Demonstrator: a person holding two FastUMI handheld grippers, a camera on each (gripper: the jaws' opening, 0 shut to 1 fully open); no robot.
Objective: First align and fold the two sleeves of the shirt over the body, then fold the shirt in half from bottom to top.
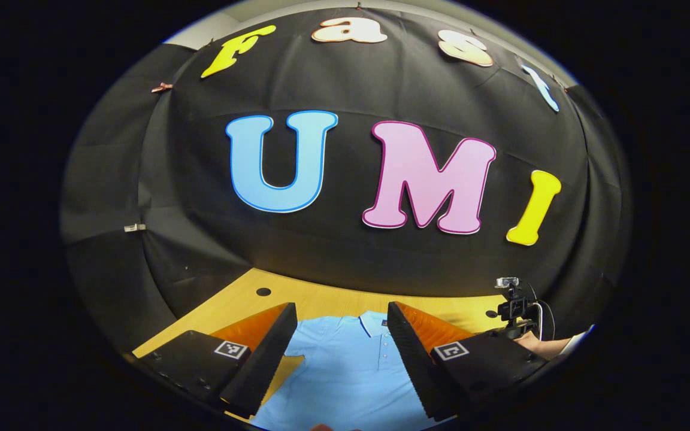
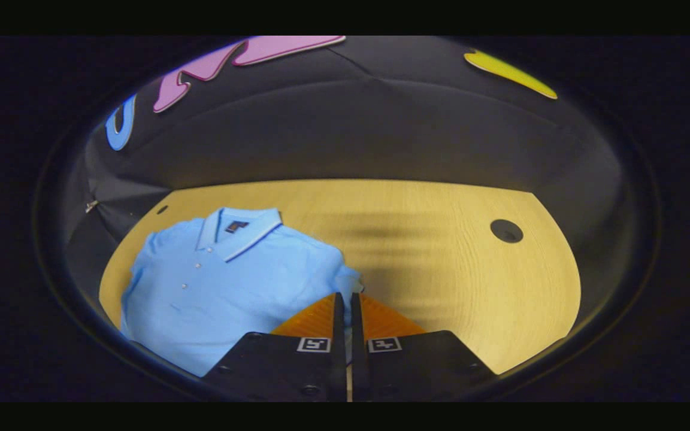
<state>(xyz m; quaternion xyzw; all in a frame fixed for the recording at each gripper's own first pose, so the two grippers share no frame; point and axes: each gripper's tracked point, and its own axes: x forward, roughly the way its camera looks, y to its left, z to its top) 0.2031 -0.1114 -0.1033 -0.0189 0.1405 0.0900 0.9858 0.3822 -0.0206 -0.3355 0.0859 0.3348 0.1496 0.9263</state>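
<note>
A light blue polo shirt (image 2: 213, 281) lies face up on the wooden table (image 2: 441, 257), collar toward the far wall and buttons showing. My right gripper (image 2: 345, 296) is shut at the edge of the shirt's near sleeve (image 2: 350, 279), and a strip of blue fabric shows between its fingers. In the left gripper view the shirt (image 1: 345, 365) lies below and between the fingers of my left gripper (image 1: 342, 311), which hangs open above the chest with nothing in it. The right gripper (image 1: 516, 311) also appears far right there, held by a hand (image 1: 551, 346).
The table (image 1: 321, 299) has a round dark hole (image 2: 506, 230) at its far right and another (image 1: 263, 292) near the left. Black cloth walls close off the back and sides. Bare wood stretches to the right of the shirt.
</note>
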